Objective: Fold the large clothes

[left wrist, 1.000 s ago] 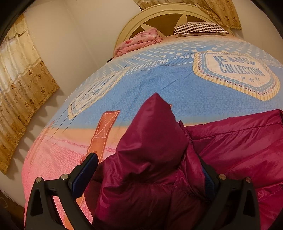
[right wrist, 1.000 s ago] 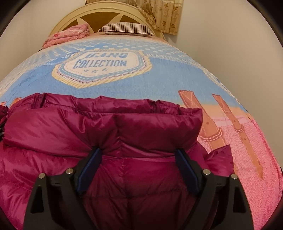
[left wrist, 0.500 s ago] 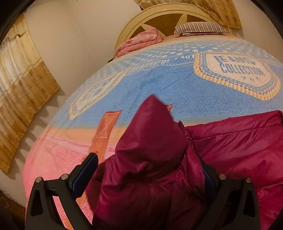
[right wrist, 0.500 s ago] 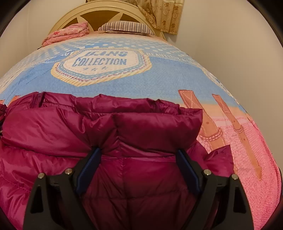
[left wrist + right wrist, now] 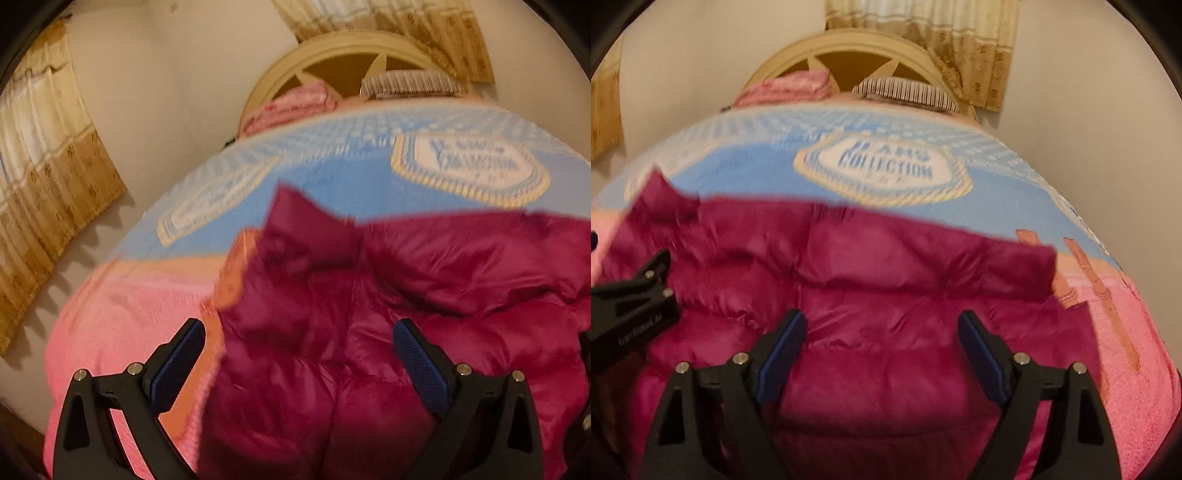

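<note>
A magenta puffer jacket (image 5: pixel 443 277) lies spread across the near part of the bed, and the right wrist view shows its wide padded body (image 5: pixel 886 266). My left gripper (image 5: pixel 298 325) hovers over the jacket's left end, where a bunched flap (image 5: pixel 303 229) sticks up. It is open: its left pad is over the pink blanket and its right pad is bare. My right gripper (image 5: pixel 882 316) is open over the jacket's middle, with both blue pads showing and fabric below them. A left gripper finger (image 5: pixel 631 295) shows at the left edge of the right wrist view.
The bed carries a blue and pink printed blanket (image 5: pixel 332 184). At its far end are a round cream headboard (image 5: pixel 332 51), a striped pillow (image 5: pixel 410 79) and a folded pink cloth (image 5: pixel 295 105). A curtain (image 5: pixel 48 147) hangs on the left wall, with a floor gap beside the bed.
Both grippers have drawn back from the jacket, so their pads now show bare. The raised flap has sunk lower. The left gripper has come into the right wrist view.
</note>
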A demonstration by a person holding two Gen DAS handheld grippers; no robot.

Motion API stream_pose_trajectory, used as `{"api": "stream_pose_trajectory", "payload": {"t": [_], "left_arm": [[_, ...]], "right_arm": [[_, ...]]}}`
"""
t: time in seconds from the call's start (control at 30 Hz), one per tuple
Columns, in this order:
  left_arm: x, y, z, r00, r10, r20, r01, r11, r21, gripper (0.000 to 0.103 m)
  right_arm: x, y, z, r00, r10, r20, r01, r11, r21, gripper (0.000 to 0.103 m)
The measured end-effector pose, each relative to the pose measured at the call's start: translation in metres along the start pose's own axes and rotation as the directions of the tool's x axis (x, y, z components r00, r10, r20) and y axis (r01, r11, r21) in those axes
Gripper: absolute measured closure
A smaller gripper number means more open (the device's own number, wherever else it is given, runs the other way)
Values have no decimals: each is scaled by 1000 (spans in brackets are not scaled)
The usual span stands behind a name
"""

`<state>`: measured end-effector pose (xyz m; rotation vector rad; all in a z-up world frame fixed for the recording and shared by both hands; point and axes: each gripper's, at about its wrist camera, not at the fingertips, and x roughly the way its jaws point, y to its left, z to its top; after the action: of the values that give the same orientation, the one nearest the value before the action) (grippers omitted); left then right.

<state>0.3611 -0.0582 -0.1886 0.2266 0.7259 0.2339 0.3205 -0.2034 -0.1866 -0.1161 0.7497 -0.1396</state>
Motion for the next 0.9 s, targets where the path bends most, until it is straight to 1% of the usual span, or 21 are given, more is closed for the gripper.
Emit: {"api": "stream_pose_trajectory", "payload": {"t": [0.1,0.23,0.3,0.37,0.43,0.53,0.6,0.63,0.67,0.7,0.77,0.83,0.9], "left_arm": [[9,-1,-1,999,-30,-28,29,999,-12,1],[14,-7,-2,999,-29,-41,29,1000,-4,1],[12,-8,-2,999,-27,-40,27,1000,2,1],[10,-6,-3,999,-20,-36,20,1000,1,1],[1,1,-5,999,11,-37,-11,1000,8,1],[-25,25,-13,1000,14,-13,-14,1000,-21,1],[-49,48,-25,999,14,30,-13,999,-51,1],[-55,57,-30,999,17,34,-15,998,-64,1],[-59,66,-37,1000,13,26,-11,997,-79,1],[-60,72,-44,1000,2,9,-1,996,-90,1],[-56,80,-57,999,-22,-35,18,993,-114,1],[-46,82,-71,996,-35,-84,24,991,-128,1],[-39,80,-79,992,-60,-115,44,990,-137,1]], "right_arm": [[11,0,-6,1000,-4,-8,4,1000,-4,16],[24,2,-4,999,-14,-43,14,1000,-20,15],[28,0,-2,999,-8,-54,7,1000,-17,15],[26,0,-3,998,-7,-56,6,1000,-15,15],[24,0,-3,998,-9,-56,8,1000,-15,14],[14,-1,-4,999,-1,-54,0,1000,-18,14],[-14,-7,-10,1000,12,-11,-12,1000,14,13],[-26,-9,-15,1000,23,17,-24,999,22,13],[-42,-10,-23,998,35,46,-36,999,26,12],[-52,-10,-30,998,38,60,-39,999,22,9],[-70,-10,-49,996,31,86,-33,999,14,9],[-74,-8,-61,996,10,89,-10,1000,-1,8],[-65,-5,-71,998,7,62,-6,1000,-21,8]]}}
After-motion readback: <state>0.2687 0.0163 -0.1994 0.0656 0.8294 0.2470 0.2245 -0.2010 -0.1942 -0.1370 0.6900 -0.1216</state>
